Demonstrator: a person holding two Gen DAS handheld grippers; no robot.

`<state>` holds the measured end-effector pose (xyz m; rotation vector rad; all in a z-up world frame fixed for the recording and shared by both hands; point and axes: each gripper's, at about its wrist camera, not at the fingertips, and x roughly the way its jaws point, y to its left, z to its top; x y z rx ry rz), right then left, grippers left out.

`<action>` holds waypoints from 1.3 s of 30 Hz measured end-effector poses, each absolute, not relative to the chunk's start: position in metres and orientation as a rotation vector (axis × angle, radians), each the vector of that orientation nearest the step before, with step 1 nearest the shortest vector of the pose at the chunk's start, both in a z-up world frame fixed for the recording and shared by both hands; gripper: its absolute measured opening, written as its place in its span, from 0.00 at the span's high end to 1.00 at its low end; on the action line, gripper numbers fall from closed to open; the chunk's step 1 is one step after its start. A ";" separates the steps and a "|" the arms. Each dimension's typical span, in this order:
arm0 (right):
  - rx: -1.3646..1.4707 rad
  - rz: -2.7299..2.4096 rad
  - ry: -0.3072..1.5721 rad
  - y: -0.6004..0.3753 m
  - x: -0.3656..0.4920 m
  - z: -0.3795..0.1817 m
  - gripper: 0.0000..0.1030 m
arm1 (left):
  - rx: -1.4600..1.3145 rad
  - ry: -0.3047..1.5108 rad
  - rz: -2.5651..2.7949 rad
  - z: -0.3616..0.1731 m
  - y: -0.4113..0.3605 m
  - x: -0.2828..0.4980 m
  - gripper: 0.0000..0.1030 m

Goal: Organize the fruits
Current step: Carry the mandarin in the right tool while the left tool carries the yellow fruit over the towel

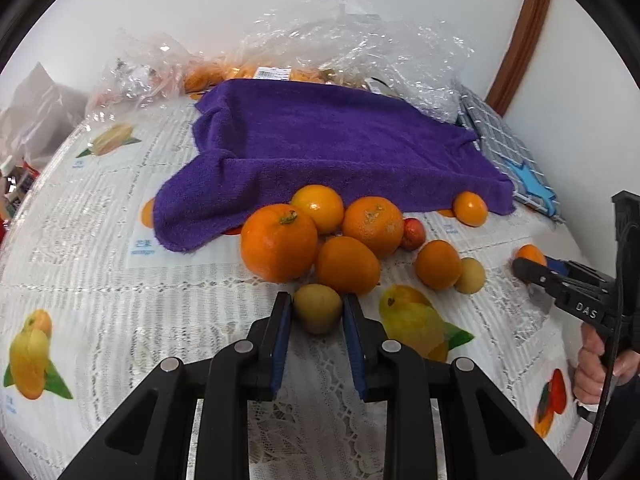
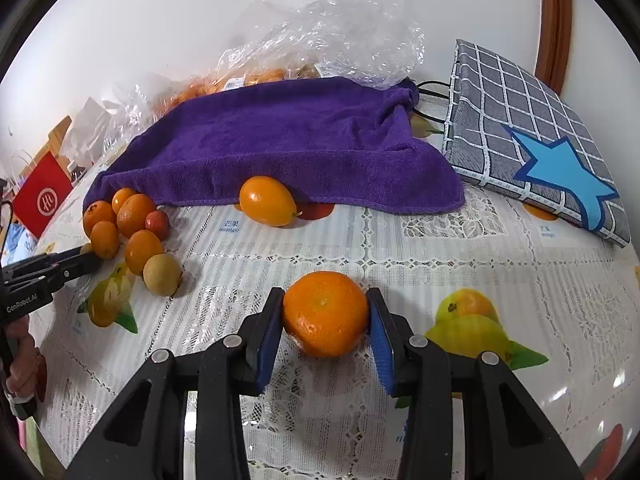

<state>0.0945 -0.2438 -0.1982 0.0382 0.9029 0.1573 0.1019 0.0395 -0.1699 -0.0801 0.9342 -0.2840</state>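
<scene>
My left gripper (image 1: 317,306) is shut on a small yellow-green fruit (image 1: 317,310) on the table, just in front of a pile of oranges (image 1: 279,242) and small fruits. My right gripper (image 2: 326,312) is shut on an orange mandarin (image 2: 326,314) resting on the tablecloth; it also shows at the right of the left wrist view (image 1: 530,264). The fruit pile shows at the left of the right wrist view (image 2: 132,232), with my left gripper (image 2: 86,260) reaching into it. A lone orange fruit (image 2: 267,201) lies at the purple towel's edge.
A purple towel (image 1: 332,148) covers the middle of the table. Clear plastic bags (image 1: 352,36) with more fruit lie behind it. A grey checked cushion with a blue star (image 2: 532,148) sits at the right. A lace tablecloth with fruit prints (image 2: 472,248) covers the table.
</scene>
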 end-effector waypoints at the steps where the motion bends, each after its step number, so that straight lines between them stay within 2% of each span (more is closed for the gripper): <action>1: 0.048 0.159 0.904 -0.245 0.094 -0.198 0.61 | -0.074 0.936 -0.289 -0.169 0.040 0.102 0.76; 14: 0.075 0.092 0.863 -0.258 0.095 -0.163 0.62 | -0.094 0.872 -0.209 -0.117 0.064 0.101 0.76; 26: 0.078 0.052 0.759 -0.271 0.141 -0.096 0.62 | -0.088 0.754 -0.153 -0.046 0.066 0.160 0.76; 32: 0.086 0.053 0.725 -0.272 0.175 -0.076 0.62 | -0.087 0.747 -0.150 -0.039 0.054 0.198 0.76; 39: 0.090 0.065 0.744 -0.266 0.220 -0.086 0.62 | -0.096 0.785 -0.146 -0.058 0.044 0.242 0.76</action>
